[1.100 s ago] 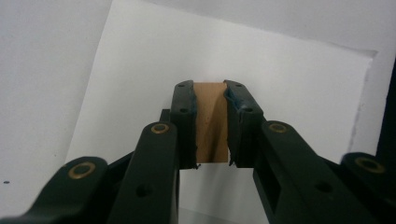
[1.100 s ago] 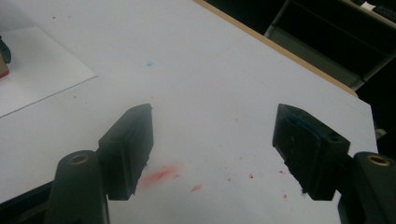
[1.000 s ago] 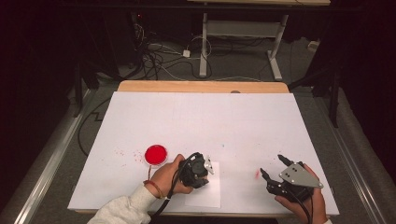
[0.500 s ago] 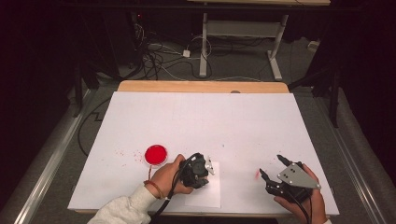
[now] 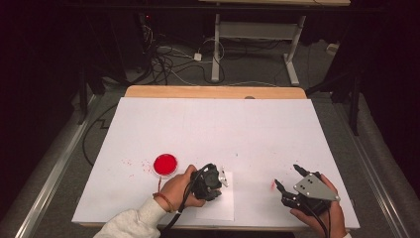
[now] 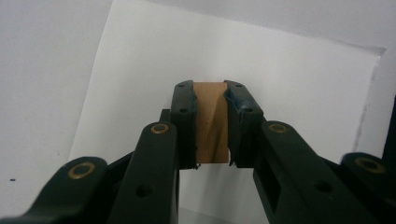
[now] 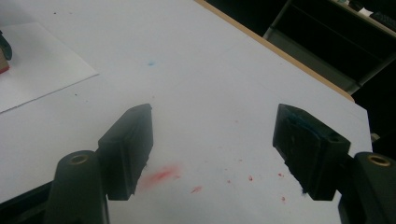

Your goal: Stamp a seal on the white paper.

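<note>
- Evidently this is stamping work: the left gripper (image 5: 214, 179) is clamped on a small wooden block (image 6: 211, 122), apparently a stamp, and holds it over a white sheet of paper (image 5: 218, 210) near the front edge of the table (image 5: 213, 91).
- In the left gripper view the block sits squarely between the two pads (image 6: 183, 122), its grain running along the jaws, with the paper's white face behind it.
- A red ink pad (image 5: 165, 164), round and bright, lies just to the left of that hand, apart from the paper.
- Judging from this, the stamp has been picked up and brought to the sheet; whether its face is already pressed on the paper I cannot tell, since the gripper hides the contact.
- No finished print can be made out on the bare part of the sheet, so the marking itself and the lifting away seem to be what is left.
- The left hand (image 5: 176, 190) comes in from the bottom left, its pale sleeve along the table edge, with the gripper pointing to the right over the paper.
- The right gripper (image 5: 286, 178) rests near the front right of the table with its jaws spread wide and nothing between them.
- Its own view looks over red smears (image 7: 161, 176) and specks on the white table cover, with the corner of the paper off to the left.
- The right hand (image 5: 324, 215) cradles the gripper from below, with the grey plate on top, well apart from the stamping.
</note>
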`<act>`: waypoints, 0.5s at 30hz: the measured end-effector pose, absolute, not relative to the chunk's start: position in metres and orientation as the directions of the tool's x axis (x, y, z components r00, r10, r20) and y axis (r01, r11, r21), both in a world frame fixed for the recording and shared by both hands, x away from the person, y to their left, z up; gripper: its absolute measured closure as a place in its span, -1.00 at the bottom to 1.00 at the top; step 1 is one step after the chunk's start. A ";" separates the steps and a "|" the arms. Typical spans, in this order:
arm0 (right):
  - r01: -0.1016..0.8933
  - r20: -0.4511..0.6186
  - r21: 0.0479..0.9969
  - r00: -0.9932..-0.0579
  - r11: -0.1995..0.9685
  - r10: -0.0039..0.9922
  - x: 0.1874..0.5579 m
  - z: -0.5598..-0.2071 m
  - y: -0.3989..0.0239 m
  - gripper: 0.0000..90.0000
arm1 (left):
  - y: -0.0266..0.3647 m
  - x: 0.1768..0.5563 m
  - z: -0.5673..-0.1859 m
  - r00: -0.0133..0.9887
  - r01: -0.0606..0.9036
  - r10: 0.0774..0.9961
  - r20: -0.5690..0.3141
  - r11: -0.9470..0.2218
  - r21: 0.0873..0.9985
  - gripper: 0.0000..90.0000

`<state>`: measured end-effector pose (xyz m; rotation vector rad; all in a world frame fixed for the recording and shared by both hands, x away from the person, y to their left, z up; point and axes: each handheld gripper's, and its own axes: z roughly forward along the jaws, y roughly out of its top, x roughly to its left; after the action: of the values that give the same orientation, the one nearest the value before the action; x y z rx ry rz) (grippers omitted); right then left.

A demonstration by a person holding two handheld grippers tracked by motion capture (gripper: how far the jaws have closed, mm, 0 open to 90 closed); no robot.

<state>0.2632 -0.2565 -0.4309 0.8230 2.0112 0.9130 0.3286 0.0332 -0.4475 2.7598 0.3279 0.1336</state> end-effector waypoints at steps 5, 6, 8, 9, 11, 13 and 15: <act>0.236 -0.369 0.813 -0.498 0.532 0.785 0.264 -0.431 -0.258 -0.34 | 0.031 0.329 -0.439 0.963 0.225 0.262 0.060 -0.908 0.352 0.64; 0.237 -0.366 0.815 -0.496 0.528 0.787 0.264 -0.431 -0.258 -0.34 | 0.033 0.330 -0.434 0.964 0.224 0.260 0.050 -0.902 0.369 0.64; 0.236 -0.369 0.814 -0.495 0.530 0.787 0.264 -0.431 -0.259 -0.34 | 0.037 0.330 -0.426 0.958 0.229 0.279 0.073 -0.891 0.391 0.64; 0.237 -0.369 0.814 -0.496 0.531 0.786 0.264 -0.431 -0.258 -0.34 | 0.040 0.330 -0.423 0.957 0.230 0.281 0.073 -0.887 0.401 0.64; 0.236 -0.369 0.814 -0.497 0.532 0.785 0.264 -0.431 -0.258 -0.34 | 0.045 0.331 -0.418 0.953 0.237 0.294 0.078 -0.877 0.418 0.64; 0.233 -0.372 0.813 -0.499 0.534 0.783 0.264 -0.430 -0.258 -0.34 | 0.049 0.331 -0.415 0.950 0.240 0.302 0.079 -0.869 0.433 0.64; 0.231 -0.370 0.815 -0.498 0.531 0.784 0.264 -0.430 -0.258 -0.34 | 0.052 0.331 -0.413 0.948 0.243 0.309 0.082 -0.864 0.441 0.64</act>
<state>0.2637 -0.2578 -0.4302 0.8233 2.0055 0.9198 0.3313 0.0523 -0.4128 2.6650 0.3969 0.2079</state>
